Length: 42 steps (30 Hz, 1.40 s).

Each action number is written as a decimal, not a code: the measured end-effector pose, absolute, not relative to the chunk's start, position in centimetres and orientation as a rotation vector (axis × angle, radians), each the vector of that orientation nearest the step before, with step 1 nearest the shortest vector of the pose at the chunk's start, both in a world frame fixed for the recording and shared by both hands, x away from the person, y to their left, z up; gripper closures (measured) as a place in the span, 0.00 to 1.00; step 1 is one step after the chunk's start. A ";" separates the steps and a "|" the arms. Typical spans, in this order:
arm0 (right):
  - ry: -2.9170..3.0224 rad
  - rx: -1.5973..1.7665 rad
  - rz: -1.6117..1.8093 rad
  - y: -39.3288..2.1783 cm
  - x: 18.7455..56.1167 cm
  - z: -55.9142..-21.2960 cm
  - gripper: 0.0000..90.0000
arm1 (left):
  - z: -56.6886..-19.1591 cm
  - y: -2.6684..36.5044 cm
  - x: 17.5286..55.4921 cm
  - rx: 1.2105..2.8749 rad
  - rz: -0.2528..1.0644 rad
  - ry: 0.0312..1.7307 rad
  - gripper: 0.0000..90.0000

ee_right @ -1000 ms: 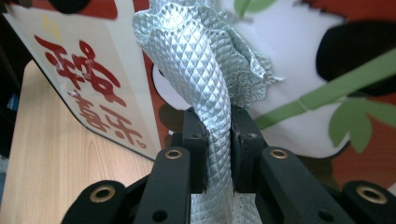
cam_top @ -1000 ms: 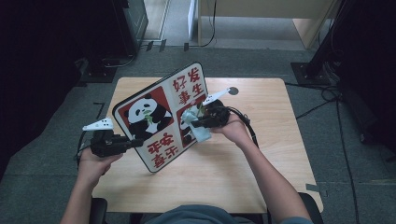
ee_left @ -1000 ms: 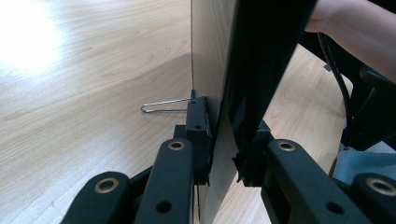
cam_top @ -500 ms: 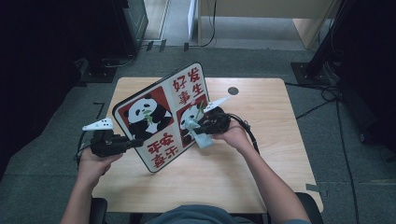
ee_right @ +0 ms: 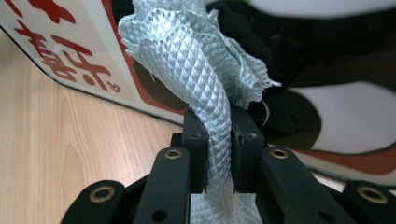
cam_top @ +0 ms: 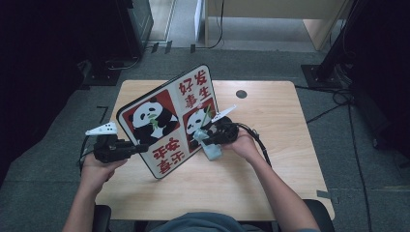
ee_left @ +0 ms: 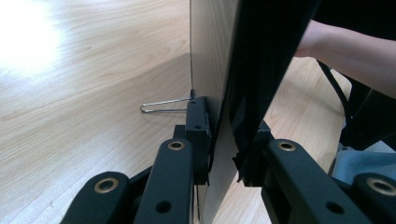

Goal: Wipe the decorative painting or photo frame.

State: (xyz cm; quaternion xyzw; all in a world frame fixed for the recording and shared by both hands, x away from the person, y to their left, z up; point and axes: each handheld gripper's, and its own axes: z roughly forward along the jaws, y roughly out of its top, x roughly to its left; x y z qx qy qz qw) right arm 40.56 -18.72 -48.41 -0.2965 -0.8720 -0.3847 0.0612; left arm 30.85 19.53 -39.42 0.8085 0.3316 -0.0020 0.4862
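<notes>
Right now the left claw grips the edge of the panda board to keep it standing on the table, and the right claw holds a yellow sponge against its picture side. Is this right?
Not quite. The right claw holds a pale blue-green cloth, not a yellow sponge, as the right gripper view shows. The rest stands: the left claw grips the edge of the panda board, which stands on the table.

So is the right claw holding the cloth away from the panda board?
No, the right claw clamps the pale green cloth with its bunched end pressed against the panda board.

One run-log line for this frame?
left gripper: shut on panda board edge | right gripper: shut on cloth, at board face
</notes>
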 end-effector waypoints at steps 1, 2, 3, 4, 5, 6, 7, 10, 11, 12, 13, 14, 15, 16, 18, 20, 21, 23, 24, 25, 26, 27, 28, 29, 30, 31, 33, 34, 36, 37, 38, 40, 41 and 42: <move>-2.639 -0.890 -1.164 -18.7 40.6 -48.5 0.88 | -39.4 19.5 30.9 1.967 -0.005 0.807 0.87; -2.636 -0.890 -1.165 -18.8 40.6 -48.6 0.88 | -39.4 19.5 30.9 1.967 -0.005 0.807 0.87; -2.634 -0.890 -1.164 -18.8 40.6 -48.7 0.88 | -39.4 19.5 30.8 1.967 -0.005 0.807 0.87; -2.634 -0.890 -1.164 -18.8 40.6 -48.7 0.88 | -39.4 19.5 30.8 1.967 -0.005 0.807 0.87; -2.635 -0.890 -1.164 -18.8 40.6 -48.7 0.88 | -39.4 19.5 30.8 1.968 -0.005 0.806 0.87; -2.648 -0.880 -1.160 -18.8 40.6 -48.9 0.88 | -39.4 19.5 30.8 1.969 -0.005 0.805 0.87; -2.655 -0.878 -1.156 -18.8 40.6 -49.0 0.88 | -39.4 19.5 30.8 1.969 -0.006 0.804 0.87; -2.656 -0.881 -1.149 -18.8 40.6 -49.2 0.88 | -39.4 19.5 30.8 1.967 -0.005 0.806 0.87; -2.654 -0.889 -1.146 -18.8 40.6 -49.3 0.88 | -39.5 19.6 30.9 1.964 -0.005 0.809 0.87; -2.654 -0.889 -1.146 -18.8 40.6 -49.3 0.88 | -39.5 19.6 30.9 1.964 -0.005 0.809 0.87; -2.653 -0.890 -1.145 -18.8 40.6 -49.3 0.88 | -39.5 19.6 30.9 1.963 -0.004 0.811 0.87; -2.650 -0.891 -1.142 -18.8 40.6 -49.3 0.88 | -39.5 19.5 30.9 1.964 -0.002 0.811 0.87; -2.646 -0.896 -1.139 -18.8 40.6 -49.2 0.88 | -39.5 19.5 30.9 1.964 -0.001 0.812 0.87; -2.639 -0.906 -1.127 -18.8 40.7 -49.1 0.89 | -39.4 19.5 30.9 1.964 0.000 0.812 0.87; -2.642 -0.900 -1.118 -18.8 40.6 -48.9 0.89 | -39.5 19.6 30.9 1.963 0.001 0.812 0.87; -2.651 -0.883 -1.114 -18.8 40.6 -48.6 0.89 | -39.5 19.6 30.9 1.962 0.000 0.814 0.87; -2.655 -0.882 -1.124 -18.8 40.5 -48.3 0.89 | -39.5 19.6 30.9 1.960 0.002 0.817 0.87; -2.651 -0.876 -1.159 -18.9 40.5 -47.6 0.89 | -39.5 19.6 30.9 1.958 0.000 0.818 0.87; -2.645 -0.880 -1.184 -19.0 40.4 -47.1 0.89 | -39.5 19.6 30.9 1.958 0.000 0.818 0.87; -2.636 -0.884 -1.201 -19.0 40.4 -46.6 0.89 | -39.5 19.6 30.9 1.958 0.000 0.818 0.87; -2.634 -0.881 -1.224 -19.0 40.5 -46.3 0.89 | -39.5 19.6 30.9 1.958 0.000 0.818 0.87; -2.624 -0.883 -1.245 -19.1 40.5 -46.0 0.89 | -39.5 19.6 30.9 1.958 0.000 0.818 0.87; -2.612 -0.885 -1.268 -19.1 40.5 -45.6 0.89 | -39.5 19.6 30.9 1.958 -0.001 0.817 0.87; -2.622 -0.878 -1.270 -19.0 40.6 -44.7 0.89 | -39.5 19.6 30.9 1.958 -0.001 0.817 0.87; -2.622 -0.878 -1.270 -19.0 40.6 -44.7 0.89 | -39.5 19.6 30.9 1.958 -0.001 0.817 0.87; -2.623 -0.872 -1.279 -18.9 40.6 -44.4 0.89 | -39.5 19.6 30.9 1.958 -0.003 0.816 0.87; -2.621 -0.864 -1.303 -18.6 40.8 -43.1 0.89 | -39.5 19.6 30.9 1.957 -0.004 0.816 0.87; -2.621 -0.864 -1.303 -18.6 40.8 -43.1 0.89 | -39.5 19.6 30.9 1.956 -0.005 0.816 0.87; -2.629 -0.849 -1.320 -18.4 40.9 -42.1 0.89 | -39.5 19.6 30.9 1.952 -0.010 0.817 0.87; -2.629 -0.840 -1.331 -18.1 40.9 -41.0 0.89 | -39.5 19.6 30.9 1.951 -0.011 0.817 0.87; -2.629 -0.840 -1.331 -18.1 40.9 -41.0 0.89 | -39.5 19.6 30.9 1.951 -0.011 0.817 0.87; -2.641 -0.824 -1.345 -17.9 41.0 -39.9 0.89 | -39.5 19.6 30.9 1.951 -0.010 0.819 0.87; -2.653 -0.806 -1.366 -17.5 41.2 -38.8 0.89 | -39.5 19.6 30.9 1.950 -0.012 0.820 0.87; -2.653 -0.806 -1.366 -17.5 41.2 -38.8 0.89 | -39.5 19.6 30.9 1.954 -0.012 0.818 0.87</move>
